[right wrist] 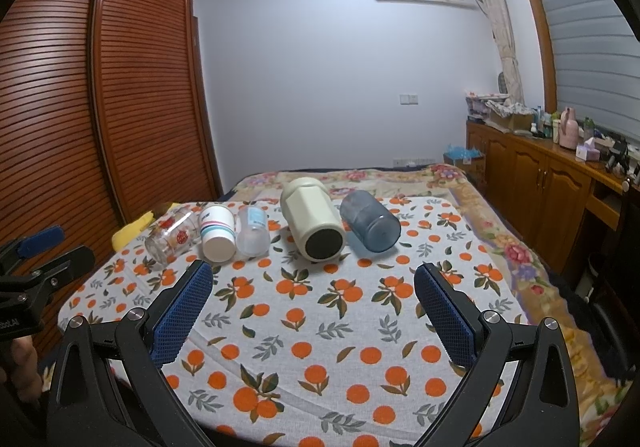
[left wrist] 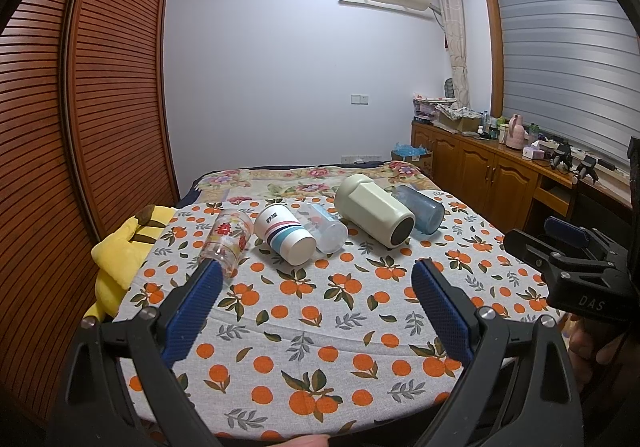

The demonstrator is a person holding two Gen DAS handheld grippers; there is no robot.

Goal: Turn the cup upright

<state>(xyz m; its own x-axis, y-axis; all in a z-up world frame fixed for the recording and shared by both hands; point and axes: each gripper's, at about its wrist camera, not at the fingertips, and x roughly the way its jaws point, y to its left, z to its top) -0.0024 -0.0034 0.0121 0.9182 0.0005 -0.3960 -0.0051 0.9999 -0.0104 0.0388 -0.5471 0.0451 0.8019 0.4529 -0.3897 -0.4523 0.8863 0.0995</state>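
Both my tongs hang above the orange-print cloth (right wrist: 320, 327), short of the row of cups. My left gripper (left wrist: 316, 279) has its blue pads spread wide with nothing between them, and my right gripper (right wrist: 314, 283) is just as wide apart and bare. Five cups lie on their sides across the far part of the cloth. From left: a clear glass with red print (left wrist: 226, 243), a white cup with coloured stripes (left wrist: 286, 233), a clear plastic cup (left wrist: 324, 227) touching it, a big cream cup (right wrist: 314, 225) with its dark base facing me, and a blue tinted cup (right wrist: 370, 221) just beside that. A yellow plush (left wrist: 120, 251) sits at the left edge.
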